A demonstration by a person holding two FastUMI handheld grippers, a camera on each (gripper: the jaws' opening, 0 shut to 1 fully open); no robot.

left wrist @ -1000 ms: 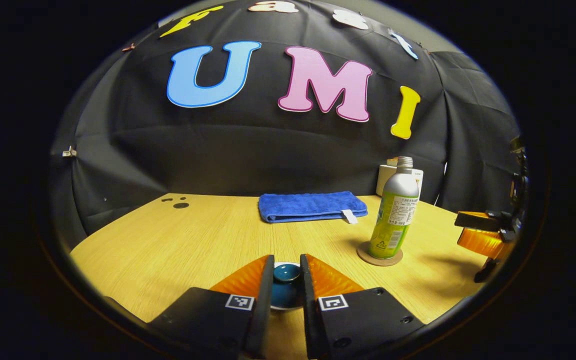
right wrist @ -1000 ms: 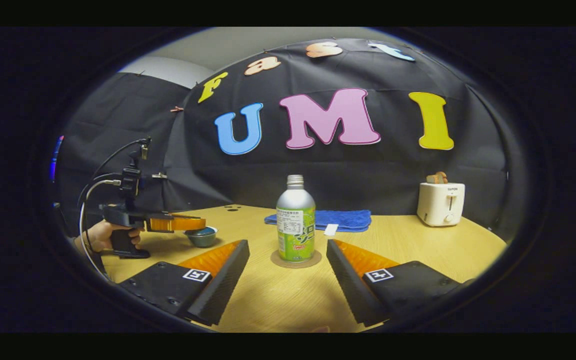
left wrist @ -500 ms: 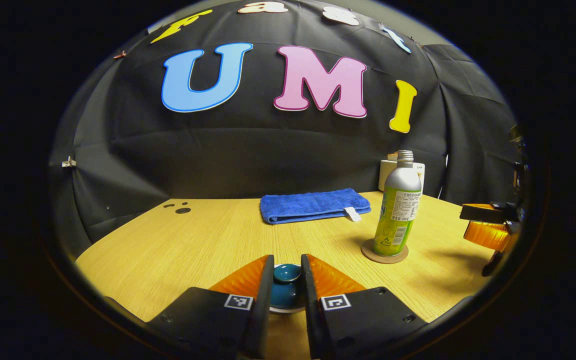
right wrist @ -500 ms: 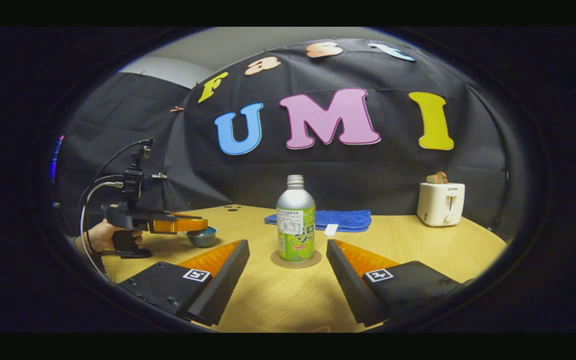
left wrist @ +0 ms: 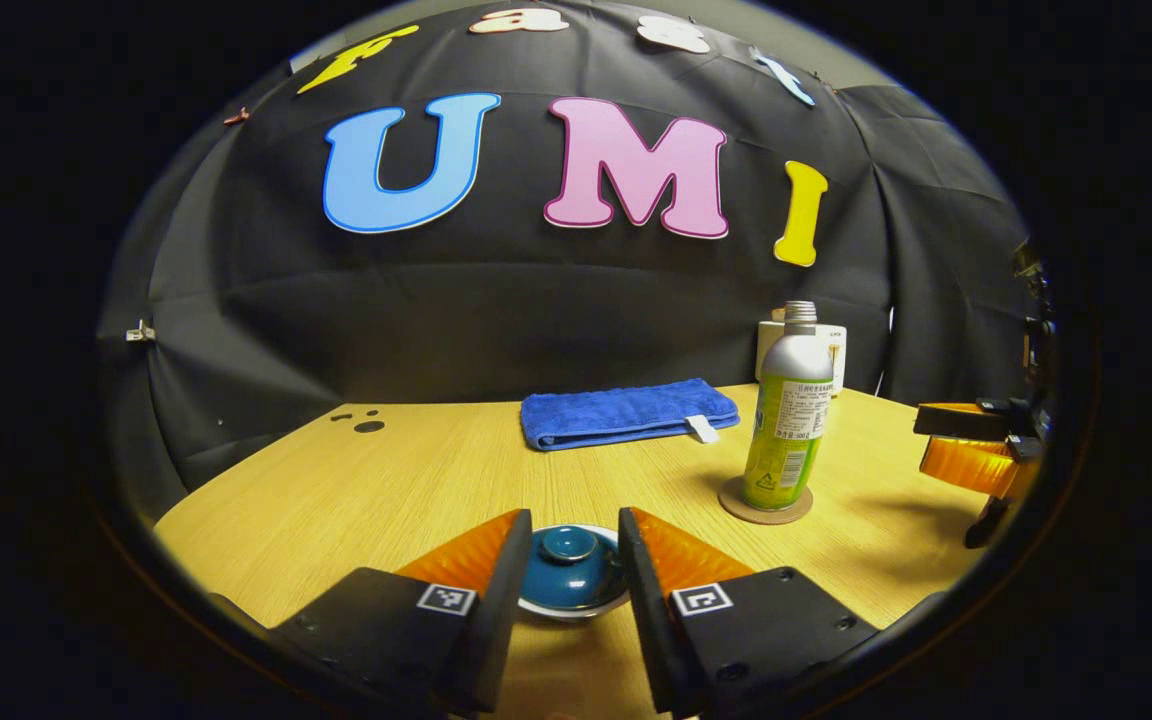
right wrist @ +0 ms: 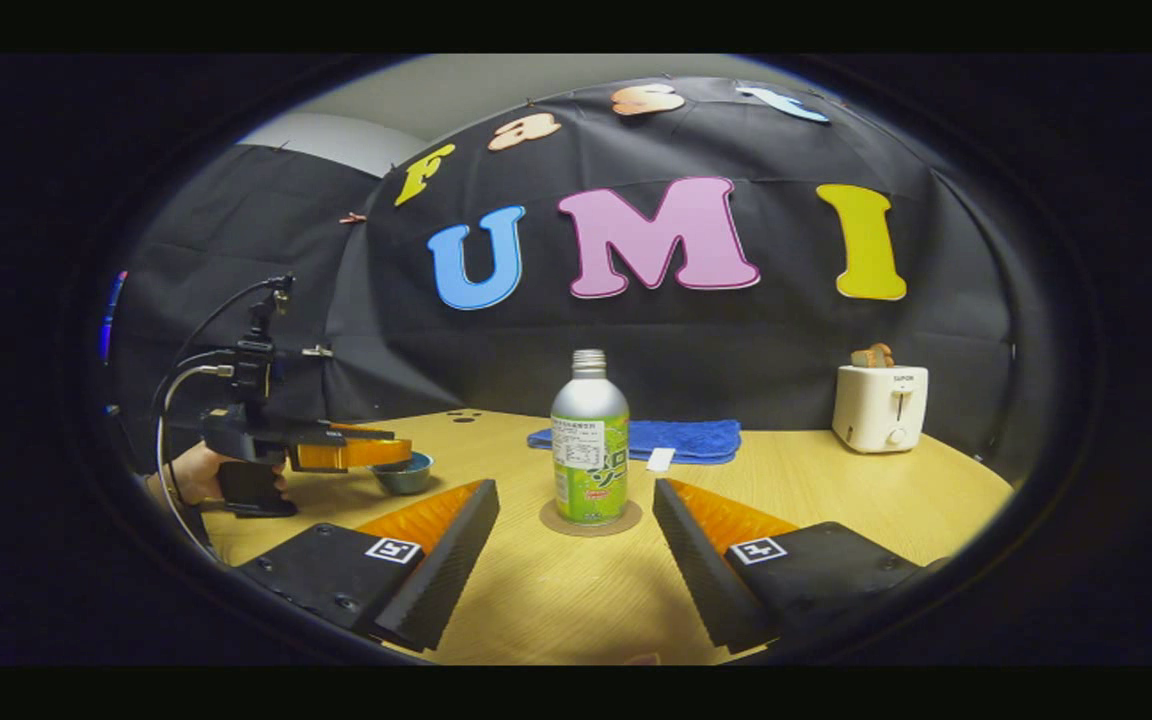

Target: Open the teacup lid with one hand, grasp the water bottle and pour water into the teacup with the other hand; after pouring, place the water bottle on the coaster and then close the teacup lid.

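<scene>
The teal teacup lid (left wrist: 570, 572), with its round knob, sits on the teacup between the spread fingers of my left gripper (left wrist: 571, 520), which is open and touches neither side. The silver and green water bottle (left wrist: 784, 420) stands upright on the round coaster (left wrist: 764, 505) to the right. In the right gripper view the bottle (right wrist: 591, 450) stands on the coaster (right wrist: 591, 523) straight ahead of my open right gripper (right wrist: 574, 490), a short way off. The teacup (right wrist: 404, 472) is at the left under the left gripper (right wrist: 376, 452), held by a hand.
A folded blue towel (left wrist: 626, 412) lies at the back of the wooden table (left wrist: 386, 480). A white toaster (right wrist: 881, 405) stands at the back right. The right gripper (left wrist: 976, 450) shows at the right edge of the left gripper view.
My left gripper has opened and let go of the lid knob, and lifted slightly; the lid stays on the teacup. The right gripper and bottle have not moved.
</scene>
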